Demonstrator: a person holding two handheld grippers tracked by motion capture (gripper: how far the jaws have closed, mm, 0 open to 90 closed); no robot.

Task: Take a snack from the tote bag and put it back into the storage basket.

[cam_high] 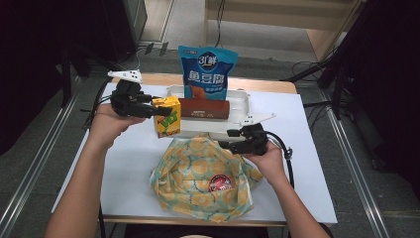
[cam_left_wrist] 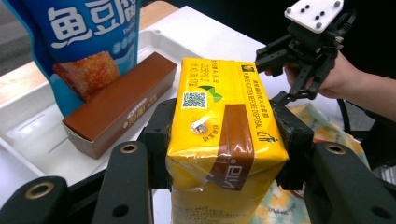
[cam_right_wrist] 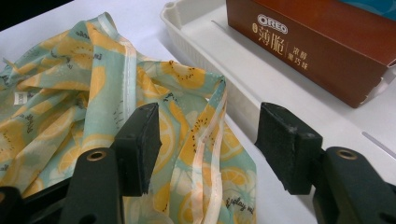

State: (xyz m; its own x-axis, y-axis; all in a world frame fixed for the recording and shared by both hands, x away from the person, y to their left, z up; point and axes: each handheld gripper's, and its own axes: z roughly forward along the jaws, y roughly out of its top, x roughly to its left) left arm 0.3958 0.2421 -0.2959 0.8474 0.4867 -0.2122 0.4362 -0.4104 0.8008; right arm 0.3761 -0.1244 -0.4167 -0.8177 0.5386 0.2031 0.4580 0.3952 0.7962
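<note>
Juice carton (cam_high: 167, 116) sits clamped in my left claw (cam_high: 157, 108) at the tray's (cam_high: 242, 104) front-left corner; next comes bagging, my right claw (cam_high: 225, 140) gaping over the cloth bag (cam_high: 198, 173).

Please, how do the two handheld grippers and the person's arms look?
Both the left gripper and the right gripper are black, each topped by a grey three-cornered plate with small holes. Their fingers end in thick black block pads on arms with brass-ringed holes. A black cable trails from the right gripper. The forearms are bare.

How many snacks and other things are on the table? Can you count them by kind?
Drink cartons: 1, the yellow juice carton
Snack packs: 2, the blue snack pouch and the brown Oreo box
Trays: 1, the white tray
Cloth bags: 1, the lemon-print cloth bag
Total: 5
</note>
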